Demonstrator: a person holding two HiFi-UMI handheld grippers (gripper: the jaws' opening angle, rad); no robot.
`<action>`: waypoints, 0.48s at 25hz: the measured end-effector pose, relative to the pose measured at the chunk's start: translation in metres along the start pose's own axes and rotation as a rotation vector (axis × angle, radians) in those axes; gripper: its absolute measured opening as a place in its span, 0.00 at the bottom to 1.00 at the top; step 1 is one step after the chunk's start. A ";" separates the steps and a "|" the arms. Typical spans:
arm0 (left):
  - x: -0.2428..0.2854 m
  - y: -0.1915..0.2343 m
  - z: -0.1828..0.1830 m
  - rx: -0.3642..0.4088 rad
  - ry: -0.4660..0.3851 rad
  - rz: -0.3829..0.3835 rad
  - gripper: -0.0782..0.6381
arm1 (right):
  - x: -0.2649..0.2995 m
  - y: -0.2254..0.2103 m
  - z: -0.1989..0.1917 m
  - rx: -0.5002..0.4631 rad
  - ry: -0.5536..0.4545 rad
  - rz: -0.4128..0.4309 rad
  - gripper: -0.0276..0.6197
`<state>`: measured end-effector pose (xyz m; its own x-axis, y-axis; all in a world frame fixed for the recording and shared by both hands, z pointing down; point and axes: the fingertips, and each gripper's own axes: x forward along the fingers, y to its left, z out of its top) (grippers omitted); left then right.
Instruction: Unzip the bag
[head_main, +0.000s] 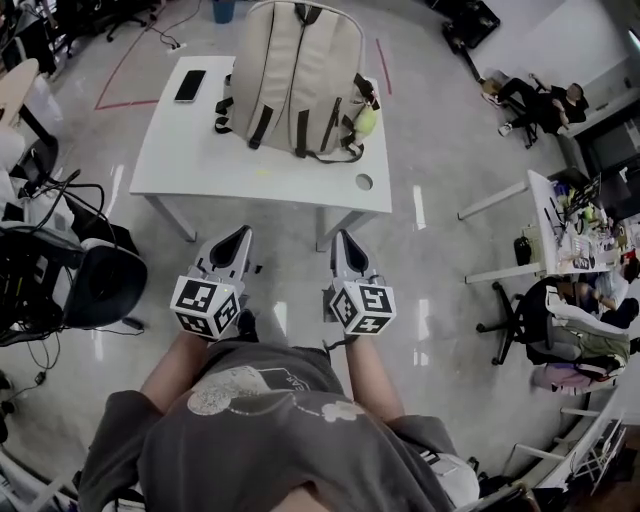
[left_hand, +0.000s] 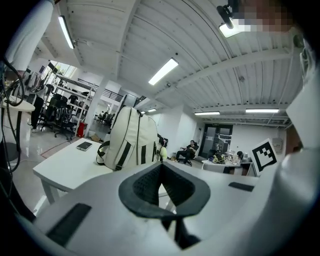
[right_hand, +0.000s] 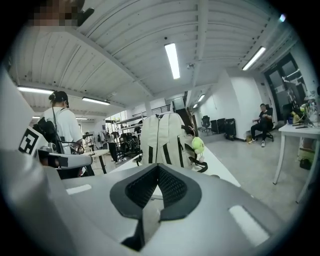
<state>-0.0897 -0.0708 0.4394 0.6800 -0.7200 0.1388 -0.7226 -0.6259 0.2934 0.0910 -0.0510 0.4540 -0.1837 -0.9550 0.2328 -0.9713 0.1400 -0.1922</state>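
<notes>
A beige backpack (head_main: 300, 70) with dark straps stands upright on the white table (head_main: 250, 170), its zips closed as far as I can see. A green ball charm (head_main: 366, 120) hangs at its right side. My left gripper (head_main: 236, 240) and right gripper (head_main: 346, 242) are held side by side close to my body, short of the table's front edge and pointing at the bag. Both are shut with nothing between the jaws. In the left gripper view the bag (left_hand: 131, 137) rises beyond the closed left gripper (left_hand: 162, 172). In the right gripper view the bag (right_hand: 165, 137) stands beyond the closed right gripper (right_hand: 158, 172).
A black phone (head_main: 190, 86) lies on the table left of the bag. A cable hole (head_main: 364, 182) is near the table's front right corner. A black chair (head_main: 90, 285) is at my left, a cluttered desk (head_main: 560, 230) at my right. A person (right_hand: 62, 125) stands to the left.
</notes>
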 end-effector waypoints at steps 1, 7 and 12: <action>0.002 0.008 0.001 -0.006 0.002 0.000 0.12 | 0.007 0.000 0.001 0.002 0.001 -0.009 0.04; 0.018 0.054 0.009 -0.012 0.002 0.028 0.12 | 0.042 -0.005 0.006 -0.001 0.010 -0.059 0.04; 0.040 0.069 0.017 -0.015 -0.003 0.036 0.12 | 0.068 -0.017 0.022 -0.026 -0.006 -0.057 0.04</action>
<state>-0.1147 -0.1477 0.4494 0.6529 -0.7430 0.1472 -0.7450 -0.5949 0.3018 0.0982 -0.1236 0.4521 -0.1268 -0.9632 0.2370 -0.9839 0.0917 -0.1536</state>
